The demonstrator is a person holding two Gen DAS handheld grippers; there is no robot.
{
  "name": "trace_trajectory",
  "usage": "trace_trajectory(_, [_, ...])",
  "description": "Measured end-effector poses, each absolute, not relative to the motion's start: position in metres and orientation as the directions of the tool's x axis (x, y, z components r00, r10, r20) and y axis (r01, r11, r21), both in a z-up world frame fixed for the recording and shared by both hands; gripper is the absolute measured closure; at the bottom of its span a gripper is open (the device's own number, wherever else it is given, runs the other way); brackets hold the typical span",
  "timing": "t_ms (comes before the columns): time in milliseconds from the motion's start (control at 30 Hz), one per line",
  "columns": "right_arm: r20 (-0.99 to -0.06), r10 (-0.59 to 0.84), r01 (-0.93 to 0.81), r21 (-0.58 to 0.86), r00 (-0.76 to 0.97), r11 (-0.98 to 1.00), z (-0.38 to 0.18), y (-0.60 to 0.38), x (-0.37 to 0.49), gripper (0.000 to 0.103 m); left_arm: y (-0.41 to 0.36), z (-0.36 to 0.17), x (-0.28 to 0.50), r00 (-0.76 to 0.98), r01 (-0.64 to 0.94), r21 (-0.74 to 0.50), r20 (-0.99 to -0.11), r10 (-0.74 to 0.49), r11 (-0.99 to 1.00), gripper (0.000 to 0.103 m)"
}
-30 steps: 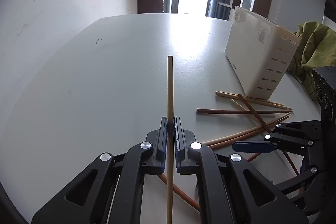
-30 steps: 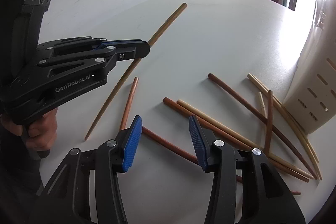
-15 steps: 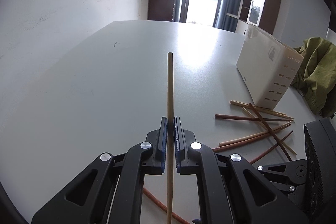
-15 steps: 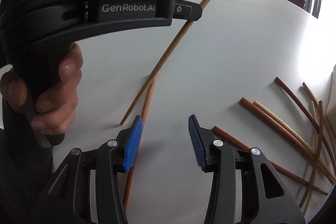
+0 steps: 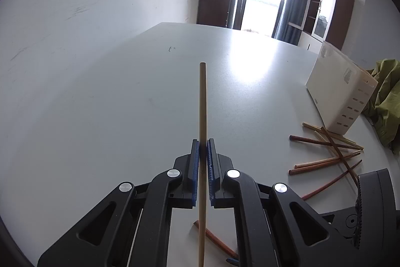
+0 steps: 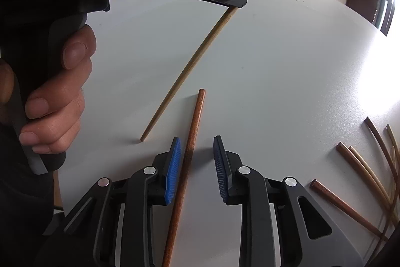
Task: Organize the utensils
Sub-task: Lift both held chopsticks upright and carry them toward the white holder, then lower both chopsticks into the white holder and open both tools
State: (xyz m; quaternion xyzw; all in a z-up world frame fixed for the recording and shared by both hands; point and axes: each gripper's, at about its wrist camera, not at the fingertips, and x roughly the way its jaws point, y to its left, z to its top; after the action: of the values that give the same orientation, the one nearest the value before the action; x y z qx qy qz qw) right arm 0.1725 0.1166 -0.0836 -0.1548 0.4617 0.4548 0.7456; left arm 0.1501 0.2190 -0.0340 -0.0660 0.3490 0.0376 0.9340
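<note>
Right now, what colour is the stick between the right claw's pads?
Reddish brown stick, best seen in the right wrist view.

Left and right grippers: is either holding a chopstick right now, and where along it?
Left gripper is shut on the light chopstick near mid-length. Right gripper has just been closing around the dark chopstick, pads not yet pressing it.

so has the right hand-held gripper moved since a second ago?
Yes. The right hand-held gripper moved left, away from the chopstick pile, now straddling a reddish chopstick.
</note>
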Motion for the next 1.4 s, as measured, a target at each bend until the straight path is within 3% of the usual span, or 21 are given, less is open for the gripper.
trace_trajectory(133, [-0.832, 0.530, -0.822, 0.183, 0.163, 0.540, -0.080, 0.112, 0.160, 0.076, 0.222, -0.034, 0.148, 0.752, -0.125, -0.086, -0.659, 0.038, 0.988, 0.097])
trace_trajectory(300, [-0.839, 0.505, -0.812, 0.146, 0.201, 0.565, -0.087, 0.118, 0.163, 0.094, 0.231, -0.034, 0.139, 0.737, -0.139, -0.076, -0.673, 0.052, 0.987, 0.097])
trace_trajectory(767, [-0.793, 0.581, -0.770, 0.250, 0.185, 0.587, -0.081, 0.111, 0.176, 0.096, 0.247, -0.026, 0.106, 0.712, -0.176, -0.024, -0.693, 0.111, 0.984, 0.097])
trace_trajectory(1067, [-0.686, 0.653, -0.734, 0.255, 0.321, 0.629, -0.022, 0.075, 0.189, 0.096, 0.236, -0.002, 0.098, 0.756, -0.140, -0.047, -0.650, 0.076, 0.989, 0.097])
trace_trajectory(1400, [-0.520, 0.636, -0.650, 0.188, 0.570, 0.737, 0.075, -0.011, 0.218, 0.096, 0.164, 0.059, 0.120, 0.855, 0.007, -0.088, -0.515, -0.051, 0.996, 0.097])
